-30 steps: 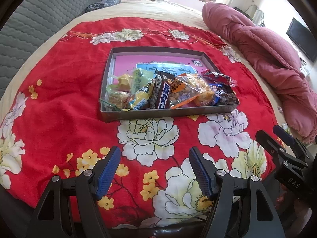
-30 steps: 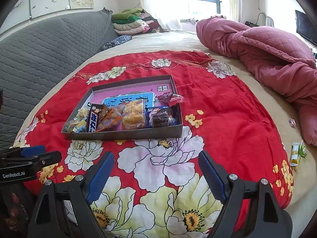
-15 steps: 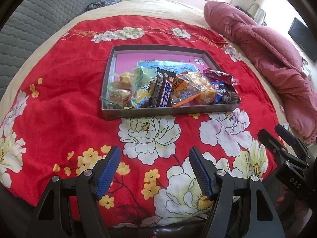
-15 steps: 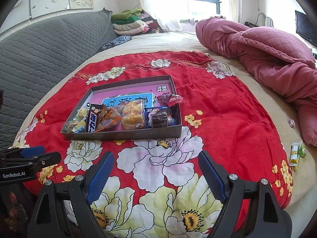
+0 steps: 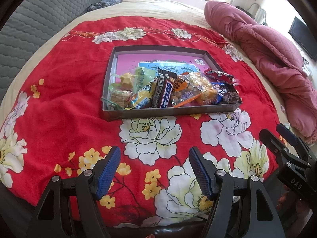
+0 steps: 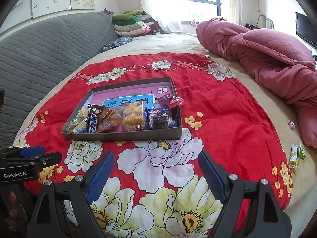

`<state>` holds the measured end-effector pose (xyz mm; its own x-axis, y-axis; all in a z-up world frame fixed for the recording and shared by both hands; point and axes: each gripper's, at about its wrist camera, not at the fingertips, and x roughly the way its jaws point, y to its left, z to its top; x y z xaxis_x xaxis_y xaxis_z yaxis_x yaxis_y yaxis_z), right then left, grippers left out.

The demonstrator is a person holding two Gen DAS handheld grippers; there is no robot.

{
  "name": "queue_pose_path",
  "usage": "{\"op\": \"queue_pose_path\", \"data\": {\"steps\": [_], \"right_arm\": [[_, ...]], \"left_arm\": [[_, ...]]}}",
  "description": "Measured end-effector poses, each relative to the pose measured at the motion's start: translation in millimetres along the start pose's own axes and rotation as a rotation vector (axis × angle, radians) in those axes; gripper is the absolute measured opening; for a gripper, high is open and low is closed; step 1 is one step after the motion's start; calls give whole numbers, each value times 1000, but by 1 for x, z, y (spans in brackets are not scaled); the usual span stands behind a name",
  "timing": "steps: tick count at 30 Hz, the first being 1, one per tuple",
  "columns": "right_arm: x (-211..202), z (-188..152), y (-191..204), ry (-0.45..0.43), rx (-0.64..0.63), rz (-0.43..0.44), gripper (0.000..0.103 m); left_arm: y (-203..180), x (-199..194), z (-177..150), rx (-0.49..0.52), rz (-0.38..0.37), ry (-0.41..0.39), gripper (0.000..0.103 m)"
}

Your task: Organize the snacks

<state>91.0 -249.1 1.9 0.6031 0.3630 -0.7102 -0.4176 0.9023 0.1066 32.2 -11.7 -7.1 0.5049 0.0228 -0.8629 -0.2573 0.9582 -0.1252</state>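
A shallow grey box [image 5: 138,114] [image 6: 122,135] with a pink floor lies on the red flowered blanket [image 5: 59,103] [image 6: 227,119]. Several wrapped snacks are lined up along its near wall: a black chocolate bar [image 5: 163,93] [image 6: 93,122], a clear bag of yellow puffs [image 5: 195,90] [image 6: 133,117], a dark cake pack [image 6: 161,120], a red wrapper [image 5: 219,75] [image 6: 170,100] on the right rim. My left gripper [image 5: 154,162] is open over the blanket, well short of the box. My right gripper [image 6: 156,168] is also open and empty, likewise short of it.
A rumpled pink quilt [image 6: 267,53] fills the right of the bed. Two small snack packets [image 6: 296,154] and a tiny wrapped sweet [image 6: 290,124] lie off the blanket at its right edge. A grey quilted headboard [image 6: 49,49] rises at the left, folded clothes [image 6: 130,23] behind.
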Motion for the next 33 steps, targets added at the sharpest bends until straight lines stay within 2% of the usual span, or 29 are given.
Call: {"op": "queue_pose_path", "data": {"steps": [33], "right_arm": [[1,-1,1,8,2,2,86]], "left_arm": [[1,4,0,-5,21,13,73]]}}
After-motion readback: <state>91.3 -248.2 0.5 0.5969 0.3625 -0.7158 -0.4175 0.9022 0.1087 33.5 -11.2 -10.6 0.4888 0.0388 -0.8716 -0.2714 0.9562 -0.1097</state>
